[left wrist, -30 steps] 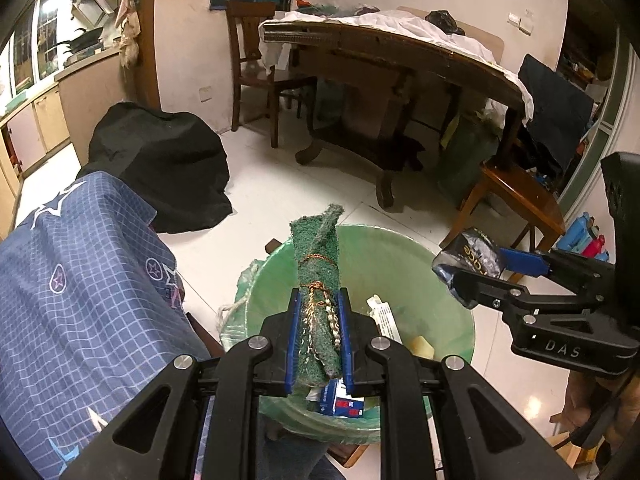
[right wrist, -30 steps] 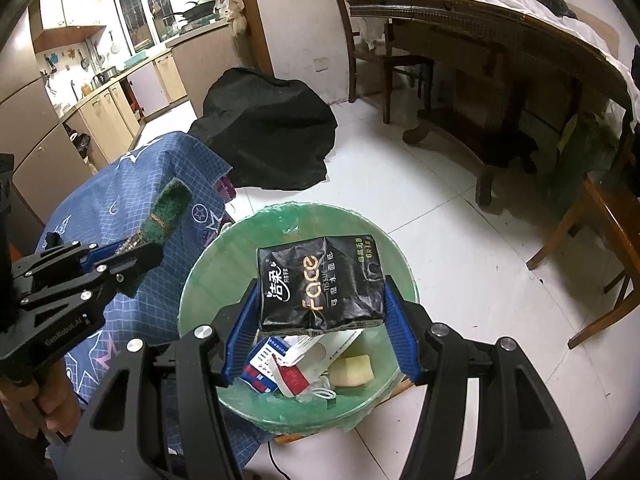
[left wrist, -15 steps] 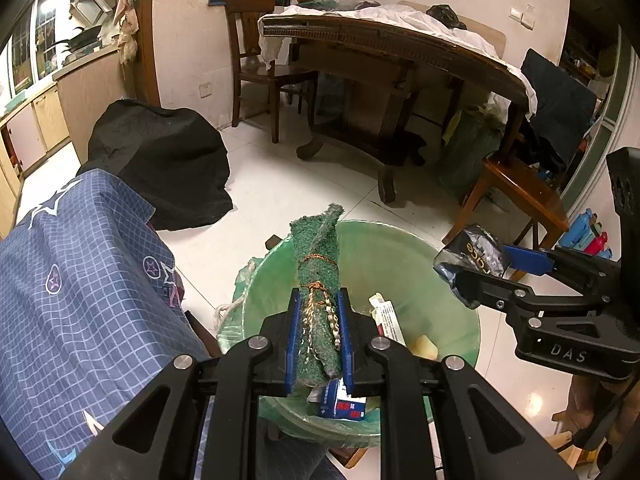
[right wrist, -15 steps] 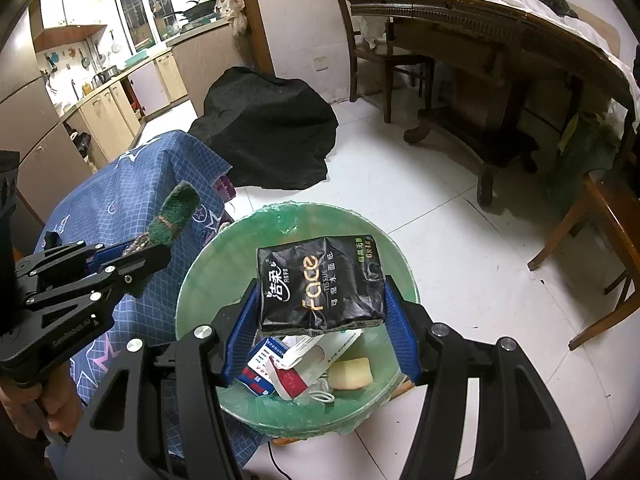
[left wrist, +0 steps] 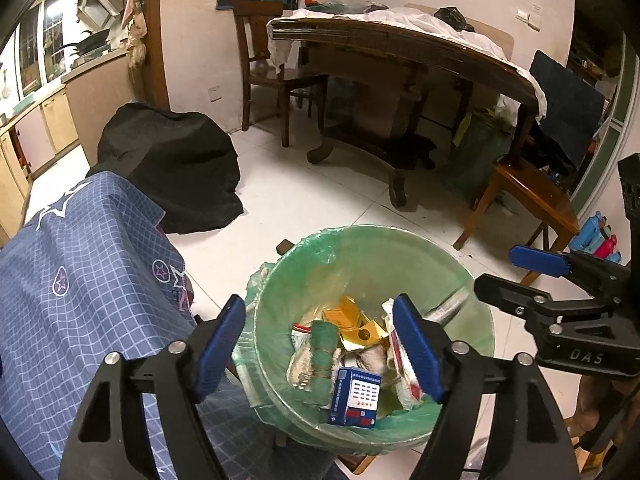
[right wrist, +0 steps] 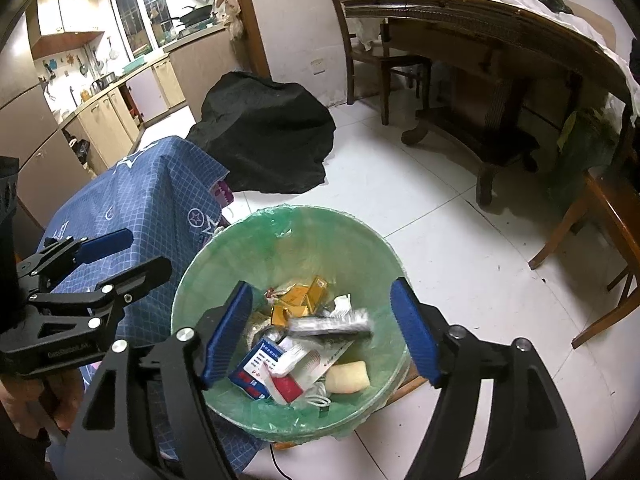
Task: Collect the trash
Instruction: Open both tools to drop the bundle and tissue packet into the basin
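A bin with a green liner [left wrist: 360, 234] [right wrist: 320, 214] stands on the floor right under both grippers. My left gripper [left wrist: 318, 346] is above it, its jaws opening and nothing between the pads. The green scouring pad [left wrist: 322, 344] lies in the bin among boxes and wrappers. My right gripper [right wrist: 320, 334] hangs over the same bin, its jaws opening too. The black tissue pack [right wrist: 330, 326] is a blur below its pads, free of them. Each gripper shows in the other's view: the right gripper [left wrist: 516, 272], the left gripper [right wrist: 128, 258].
A blue checked cloth with stars [left wrist: 80, 300] covers something left of the bin. Behind it sits a black covered heap [left wrist: 172, 168]. A long wooden table [left wrist: 400, 52] with chairs fills the back, and a wooden stool [left wrist: 528, 196] stands at the right. The floor is white tile.
Both grippers have opened over the bin. The green scouring pad has dropped from the left one into the bin. The black tissue pack has left the right one and is falling.
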`<state>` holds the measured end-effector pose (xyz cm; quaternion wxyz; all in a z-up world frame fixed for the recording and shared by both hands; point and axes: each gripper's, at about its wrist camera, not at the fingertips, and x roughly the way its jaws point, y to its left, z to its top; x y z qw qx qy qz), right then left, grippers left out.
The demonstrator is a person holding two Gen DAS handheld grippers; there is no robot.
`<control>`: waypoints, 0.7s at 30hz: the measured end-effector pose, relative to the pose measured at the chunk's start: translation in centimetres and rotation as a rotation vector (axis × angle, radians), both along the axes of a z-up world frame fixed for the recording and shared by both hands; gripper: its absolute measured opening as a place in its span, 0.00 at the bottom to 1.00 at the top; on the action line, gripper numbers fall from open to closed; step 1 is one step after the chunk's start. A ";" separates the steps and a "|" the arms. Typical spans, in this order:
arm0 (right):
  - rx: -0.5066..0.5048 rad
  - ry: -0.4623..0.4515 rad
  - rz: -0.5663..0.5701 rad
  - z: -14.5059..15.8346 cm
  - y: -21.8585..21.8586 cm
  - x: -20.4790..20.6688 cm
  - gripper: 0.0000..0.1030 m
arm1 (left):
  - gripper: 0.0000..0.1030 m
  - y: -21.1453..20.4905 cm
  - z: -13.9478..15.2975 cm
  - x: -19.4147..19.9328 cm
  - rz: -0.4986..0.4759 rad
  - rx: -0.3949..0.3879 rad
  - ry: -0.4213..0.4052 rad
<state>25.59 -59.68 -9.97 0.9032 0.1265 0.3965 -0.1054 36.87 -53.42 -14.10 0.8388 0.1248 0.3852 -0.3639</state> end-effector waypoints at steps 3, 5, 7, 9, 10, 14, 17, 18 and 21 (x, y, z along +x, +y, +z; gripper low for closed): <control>0.001 -0.013 -0.009 0.1 -0.3 -0.3 0.70 | 0.78 0.1 -0.2 0.2 0.008 0.004 0.004; -0.001 -0.021 -0.010 0.3 -0.2 -0.5 0.73 | 0.80 0.0 -0.5 0.2 0.011 0.011 0.011; -0.005 -0.030 -0.009 0.4 -0.2 -0.7 0.76 | 0.81 -0.1 -0.7 0.2 0.013 0.016 0.011; -0.010 -0.042 -0.009 0.6 0.0 -0.9 0.80 | 0.82 -0.1 -0.9 0.2 0.016 0.018 0.013; -0.014 -0.047 -0.010 0.7 0.0 -1.0 0.82 | 0.82 -0.1 -0.9 0.2 0.019 0.021 0.013; -0.025 -0.059 -0.013 0.8 0.3 -1.3 0.88 | 0.85 0.0 -1.2 0.4 0.030 0.026 0.016; -0.032 -0.066 -0.015 0.8 0.6 -1.5 0.92 | 0.88 0.2 -1.1 0.4 0.034 0.024 0.015; -0.036 -0.068 -0.016 0.8 0.7 -1.6 0.93 | 0.90 0.2 -1.1 0.3 0.036 0.025 0.014; -0.049 -0.069 -0.012 0.7 1.1 -1.8 0.94 | 0.92 0.4 -1.1 0.3 0.042 0.026 0.011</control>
